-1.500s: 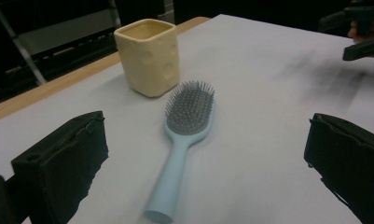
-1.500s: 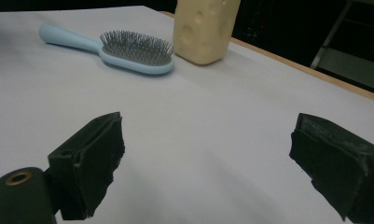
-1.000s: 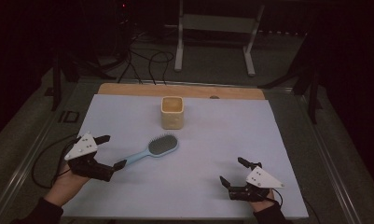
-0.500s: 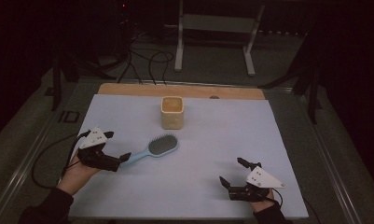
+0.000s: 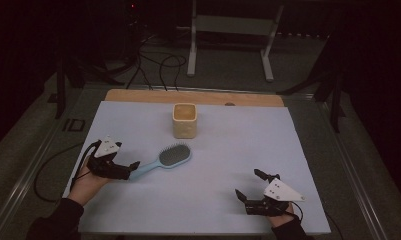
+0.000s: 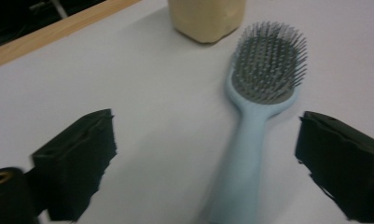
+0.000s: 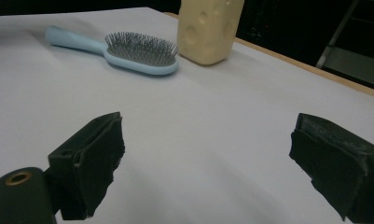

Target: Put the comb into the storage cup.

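A light blue hairbrush (image 5: 167, 159) with grey bristles lies bristles-up on the white table sheet (image 5: 228, 150), its handle pointing toward my left gripper (image 5: 130, 170). That gripper is open. In the left gripper view the handle (image 6: 243, 163) runs between the two wide-apart jaws, touching neither, and my left gripper (image 6: 205, 130) sits low over the sheet. Behind the brush head stands a cream cup (image 5: 184, 120), upright. My right gripper (image 5: 249, 185) rests open near the front right of the sheet with nothing between its jaws. From the right gripper view the hairbrush (image 7: 138, 51) and cup (image 7: 208, 28) lie far ahead.
A wooden strip (image 5: 138, 95) borders the sheet's far edge. Beyond it are cables (image 5: 153, 60) on the floor and a metal stand (image 5: 228, 40). A bare stretch of sheet separates the brush from my right gripper.
My left gripper has slid right along the sheet to the brush handle, so its open jaws now straddle the handle's end. The right gripper and the brush have stayed put.
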A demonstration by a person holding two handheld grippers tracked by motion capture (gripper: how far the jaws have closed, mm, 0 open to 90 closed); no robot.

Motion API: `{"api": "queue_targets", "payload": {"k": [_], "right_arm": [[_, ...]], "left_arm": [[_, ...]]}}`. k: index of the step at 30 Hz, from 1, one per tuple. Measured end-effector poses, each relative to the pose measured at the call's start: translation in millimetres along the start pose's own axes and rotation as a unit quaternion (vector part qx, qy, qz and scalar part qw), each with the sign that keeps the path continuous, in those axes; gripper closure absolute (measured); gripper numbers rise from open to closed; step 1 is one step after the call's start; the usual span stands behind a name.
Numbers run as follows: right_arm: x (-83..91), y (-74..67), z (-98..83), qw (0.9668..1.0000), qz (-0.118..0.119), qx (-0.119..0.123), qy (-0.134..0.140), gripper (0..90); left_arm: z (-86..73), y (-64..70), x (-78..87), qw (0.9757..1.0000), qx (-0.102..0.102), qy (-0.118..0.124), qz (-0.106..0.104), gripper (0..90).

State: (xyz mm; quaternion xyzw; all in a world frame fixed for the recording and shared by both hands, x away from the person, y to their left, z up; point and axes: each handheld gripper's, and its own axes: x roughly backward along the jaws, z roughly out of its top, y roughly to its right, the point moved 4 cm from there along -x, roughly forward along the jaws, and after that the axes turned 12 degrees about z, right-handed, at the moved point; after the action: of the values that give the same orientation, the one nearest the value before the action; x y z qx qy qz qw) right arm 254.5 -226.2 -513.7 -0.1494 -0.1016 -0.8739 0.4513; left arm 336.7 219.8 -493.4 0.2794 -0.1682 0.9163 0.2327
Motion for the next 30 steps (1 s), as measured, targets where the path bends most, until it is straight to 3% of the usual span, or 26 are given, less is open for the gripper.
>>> {"api": "queue_targets", "payload": {"k": [8, 12, 17, 20, 22, 30], "right_arm": [[-0.3, -1.1, 0.5, 1.0000, 0.002, 0.001, 0.000, 9.2], [-0.5, -1.4, 0.8, 1.0000, 0.002, 0.002, 0.000, 9.2], [-2.7, -2.3, 0.7, 1.0000, 0.004, 0.003, -0.002, 9.2], [-3.3, -2.0, 0.1, 1.0000, 0.006, -0.001, -0.002, 9.2], [-2.9, -2.5, 0.0, 1.0000, 0.007, 0.001, -0.002, 9.2], [-2.7, -2.3, 0.0, 1.0000, 0.006, 0.003, -0.002, 9.2]], "left_arm": [[-9.2, 1.5, -9.7, 0.9997, -0.011, -0.021, 0.010, 19.9], [-12.2, -1.4, -14.3, 0.9994, -0.003, -0.031, 0.014, 34.9], [-12.8, -4.0, -18.2, 0.9982, -0.016, -0.052, 0.025, 48.9], [-14.7, -7.7, -19.2, 0.9976, -0.006, -0.064, 0.026, 56.7], [-17.6, -7.9, -20.2, 0.9965, -0.016, -0.075, 0.034, 62.1], [-23.5, -7.0, -25.0, 0.9950, -0.027, -0.094, 0.020, 86.2]]}}
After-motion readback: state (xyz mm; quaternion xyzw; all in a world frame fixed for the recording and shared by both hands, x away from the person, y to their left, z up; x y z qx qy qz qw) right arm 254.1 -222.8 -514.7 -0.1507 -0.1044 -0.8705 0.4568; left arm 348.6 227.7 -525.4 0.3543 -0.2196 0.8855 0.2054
